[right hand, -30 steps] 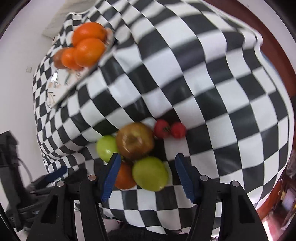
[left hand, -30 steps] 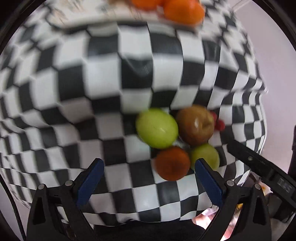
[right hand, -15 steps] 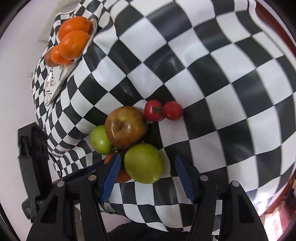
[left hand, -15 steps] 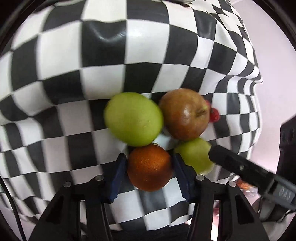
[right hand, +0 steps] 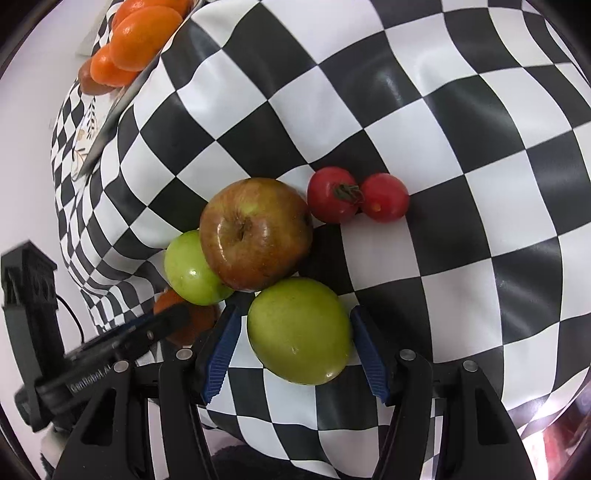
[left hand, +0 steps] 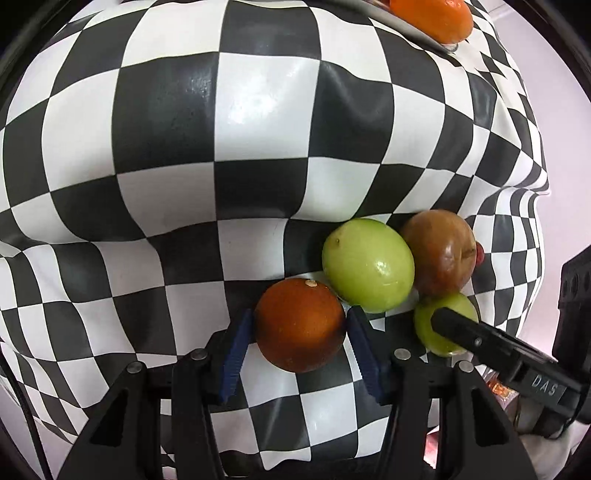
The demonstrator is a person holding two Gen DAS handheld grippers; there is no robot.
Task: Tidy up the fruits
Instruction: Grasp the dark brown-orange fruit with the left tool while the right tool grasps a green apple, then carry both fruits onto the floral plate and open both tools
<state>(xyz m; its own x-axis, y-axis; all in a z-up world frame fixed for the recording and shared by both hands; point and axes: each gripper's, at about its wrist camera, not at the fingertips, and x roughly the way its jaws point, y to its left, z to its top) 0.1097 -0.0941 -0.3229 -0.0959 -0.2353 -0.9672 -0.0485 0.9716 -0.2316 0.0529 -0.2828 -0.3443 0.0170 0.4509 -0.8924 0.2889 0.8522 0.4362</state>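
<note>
My left gripper (left hand: 300,334) is shut on a dark orange (left hand: 301,325), pulled a little left of the fruit pile. The pile holds a large green apple (left hand: 367,265), a red-brown apple (left hand: 437,253) and a small green apple (left hand: 434,325). In the right wrist view my right gripper (right hand: 295,341) has its blue pads close on both sides of the large green apple (right hand: 299,330), which rests on the cloth. The red-brown apple (right hand: 256,232), the small green apple (right hand: 190,271) and two red tomatoes (right hand: 356,195) lie just beyond.
A tray (right hand: 107,129) with several oranges (right hand: 142,31) stands at the far left of the checkered cloth (right hand: 443,129); one orange (left hand: 432,16) shows in the left wrist view. The left gripper's body (right hand: 92,350) crosses the lower left.
My left gripper has closed on the dark orange and drawn it left, away from the pile. My right gripper has moved in around the large green apple.
</note>
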